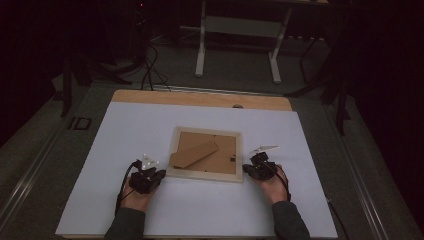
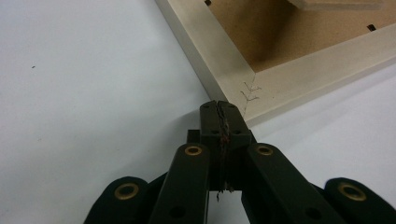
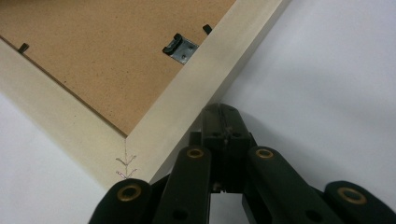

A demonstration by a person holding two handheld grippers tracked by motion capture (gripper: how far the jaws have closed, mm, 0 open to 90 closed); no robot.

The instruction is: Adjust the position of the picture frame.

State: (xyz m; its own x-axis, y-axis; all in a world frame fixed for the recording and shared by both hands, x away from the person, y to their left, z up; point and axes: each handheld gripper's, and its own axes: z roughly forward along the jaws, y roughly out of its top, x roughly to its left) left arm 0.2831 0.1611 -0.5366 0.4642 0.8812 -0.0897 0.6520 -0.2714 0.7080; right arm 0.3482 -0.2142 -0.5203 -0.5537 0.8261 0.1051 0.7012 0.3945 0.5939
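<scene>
Lying face down at the middle of a smooth white sheet (image 1: 125,150): a rectangular picture frame (image 1: 205,174) of pale, matt wood, mitred corners pinned with thin wire staples. Backed by coarse brown fibreboard (image 3: 93,56), with a flat stand flap (image 1: 192,155) of the same board folded across it. Near one edge, a small bent metal hanger (image 3: 180,48).

Left gripper (image 2: 222,112): black, hinged, brass-riveted, jaws pressed together on nothing, tip at the frame's near left corner. Right gripper (image 3: 223,116): same build, jaws together and empty, tip against the frame's right side rail by the near corner. Wooden tabletop (image 1: 200,98) showing beyond the sheet.
</scene>
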